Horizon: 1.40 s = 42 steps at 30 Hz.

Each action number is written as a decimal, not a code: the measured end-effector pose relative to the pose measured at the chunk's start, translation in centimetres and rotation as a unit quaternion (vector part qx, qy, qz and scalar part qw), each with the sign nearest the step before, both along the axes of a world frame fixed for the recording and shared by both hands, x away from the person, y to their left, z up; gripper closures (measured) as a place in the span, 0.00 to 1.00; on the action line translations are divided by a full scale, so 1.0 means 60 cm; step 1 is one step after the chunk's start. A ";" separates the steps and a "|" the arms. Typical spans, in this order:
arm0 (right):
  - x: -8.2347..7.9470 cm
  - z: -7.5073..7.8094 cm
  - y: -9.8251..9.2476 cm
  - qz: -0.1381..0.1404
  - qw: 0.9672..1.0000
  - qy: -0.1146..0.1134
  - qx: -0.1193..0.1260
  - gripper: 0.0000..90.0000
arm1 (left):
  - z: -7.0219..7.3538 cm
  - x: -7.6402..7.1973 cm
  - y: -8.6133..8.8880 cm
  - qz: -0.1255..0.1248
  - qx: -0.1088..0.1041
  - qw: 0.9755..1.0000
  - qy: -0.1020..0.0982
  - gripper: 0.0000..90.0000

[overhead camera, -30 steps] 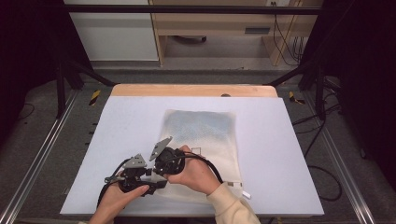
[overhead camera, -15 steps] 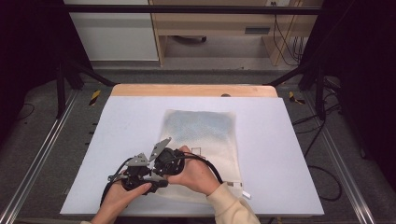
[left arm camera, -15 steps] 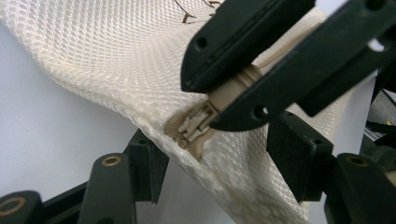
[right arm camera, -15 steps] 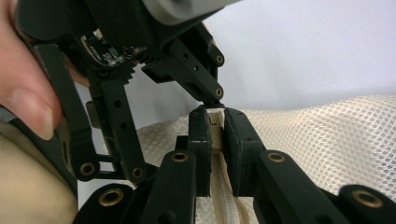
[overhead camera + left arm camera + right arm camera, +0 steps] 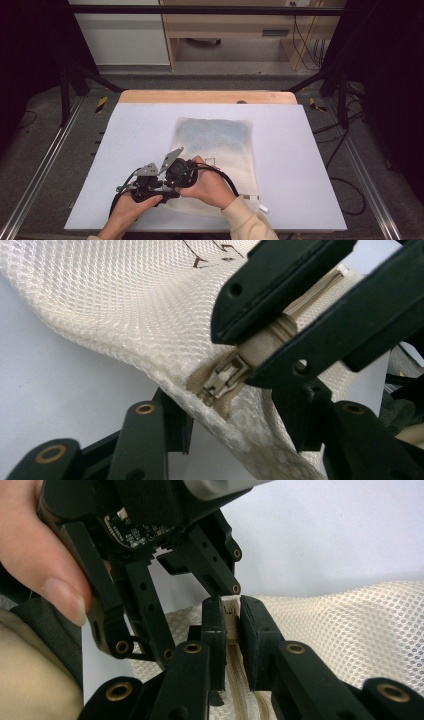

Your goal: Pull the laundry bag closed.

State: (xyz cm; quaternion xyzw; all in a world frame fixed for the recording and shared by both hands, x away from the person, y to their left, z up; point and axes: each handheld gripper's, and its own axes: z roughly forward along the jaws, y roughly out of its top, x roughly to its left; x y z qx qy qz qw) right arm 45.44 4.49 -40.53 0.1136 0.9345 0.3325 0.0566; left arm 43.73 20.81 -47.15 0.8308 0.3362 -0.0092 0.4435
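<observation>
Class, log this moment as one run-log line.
left gripper: jaws just closing around mesh bag edge, not yet gripping | right gripper: shut on zipper | bag flat on table

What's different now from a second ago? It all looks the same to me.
Very little. The left gripper has just been closing its jaws, with the near edge of the white mesh laundry bag between them; whether they press it yet is unclear. Neither hand has shifted. The right gripper stays shut on the bag's zipper, and the bag lies where it did on the table.
</observation>
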 end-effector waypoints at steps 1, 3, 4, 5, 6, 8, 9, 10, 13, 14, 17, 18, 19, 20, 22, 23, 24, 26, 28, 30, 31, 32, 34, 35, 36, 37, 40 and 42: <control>0.000 0.000 0.000 0.000 1.000 0.000 0.000 0.91 | 0.000 0.000 0.000 0.000 0.000 1.000 0.000 0.60; 0.000 0.000 0.000 -0.001 1.000 0.001 0.000 0.91 | 0.000 0.001 0.001 0.000 -0.003 1.000 0.002 0.61; 0.000 0.000 0.000 -0.002 1.000 0.001 0.000 0.91 | 0.000 0.001 0.001 -0.001 -0.004 1.000 0.002 0.62; 0.000 0.000 0.000 -0.002 1.000 0.001 0.000 0.91 | -0.001 0.001 0.001 -0.002 -0.004 1.000 0.002 0.63; 0.001 0.000 -0.001 -0.002 1.000 0.001 0.000 0.91 | -0.001 0.001 0.000 -0.003 -0.004 1.000 0.003 0.64; 0.001 0.000 -0.001 -0.002 1.000 0.002 0.000 0.91 | -0.002 0.001 0.000 -0.003 -0.003 1.000 0.003 0.65; 0.001 0.000 -0.001 -0.002 1.000 0.001 0.002 0.91 | -0.002 0.001 0.000 -0.004 -0.002 1.000 0.003 0.65; 0.001 0.000 -0.001 -0.002 1.000 0.002 0.001 0.91 | -0.002 0.001 0.000 -0.004 -0.001 1.000 0.004 0.66; 0.001 0.000 -0.001 -0.001 1.000 0.002 -0.001 0.91 | -0.002 0.001 0.000 -0.007 -0.001 1.000 0.006 0.67; 0.001 -0.001 -0.001 0.000 1.000 0.002 -0.001 0.91 | -0.002 0.001 0.000 -0.009 0.000 1.000 0.007 0.68; 0.001 -0.001 -0.001 0.001 1.000 0.003 -0.004 0.91 | -0.001 0.001 0.001 -0.011 0.000 1.000 0.007 0.67; 0.000 -0.001 -0.001 0.000 1.000 0.003 -0.003 0.91 | -0.001 0.001 0.002 -0.012 -0.001 1.000 0.007 0.66; 0.000 -0.001 -0.001 0.000 1.000 0.003 -0.003 0.91 | 0.000 0.001 0.002 -0.013 -0.001 1.000 0.008 0.66; 0.001 -0.001 -0.002 0.002 1.000 0.002 -0.003 0.91 | 0.001 0.000 0.002 -0.015 -0.001 1.000 0.008 0.66; 0.001 -0.001 -0.002 0.003 1.000 0.002 -0.003 0.91 | 0.003 0.000 0.004 -0.016 -0.006 1.000 0.012 0.66; 0.001 -0.001 -0.002 0.003 1.000 0.002 -0.003 0.91 | 0.003 0.000 0.004 -0.016 -0.006 1.000 0.012 0.66; 0.001 -0.001 -0.003 0.002 1.000 0.002 -0.004 0.91 | 0.003 0.000 0.004 -0.017 -0.006 1.000 0.013 0.67; 0.001 -0.001 -0.002 0.002 1.000 0.002 -0.005 0.91 | 0.002 0.000 0.003 -0.020 -0.002 1.000 0.014 0.70; 0.001 -0.002 -0.001 0.002 1.000 0.003 -0.004 0.91 | 0.001 0.001 0.002 -0.020 0.000 1.000 0.016 0.72; 0.001 -0.003 -0.001 0.004 1.000 0.002 -0.003 0.91 | 0.000 0.001 0.003 -0.022 0.000 1.000 0.017 0.73; 0.001 -0.003 -0.001 0.004 1.000 0.002 -0.004 0.91 | -0.001 0.002 0.004 -0.023 0.000 1.000 0.018 0.75; 0.001 -0.003 -0.001 0.003 1.000 0.003 -0.004 0.91 | -0.001 0.002 0.004 -0.023 -0.002 1.000 0.019 0.76; 0.001 -0.002 -0.001 0.003 1.000 0.002 -0.003 0.91 | -0.001 0.003 0.005 -0.025 -0.006 0.999 0.021 0.78; 0.001 -0.002 -0.001 0.000 1.000 0.004 -0.005 0.91 | -0.001 0.003 0.005 -0.025 -0.006 0.999 0.022 0.78; 0.001 -0.001 -0.002 0.002 1.000 0.003 -0.006 0.91 | -0.001 0.003 0.005 -0.025 -0.005 0.999 0.020 0.78; 0.002 -0.002 -0.001 0.003 1.000 0.003 -0.004 0.91 | -0.002 0.003 0.005 -0.025 -0.005 0.999 0.020 0.78; 0.001 -0.003 0.000 0.002 1.000 0.003 -0.005 0.91 | -0.003 0.004 0.004 -0.025 -0.004 0.999 0.020 0.79; 0.000 -0.003 0.000 0.001 1.000 0.004 -0.006 0.91 | -0.003 0.005 0.004 -0.024 -0.002 0.999 0.022 0.81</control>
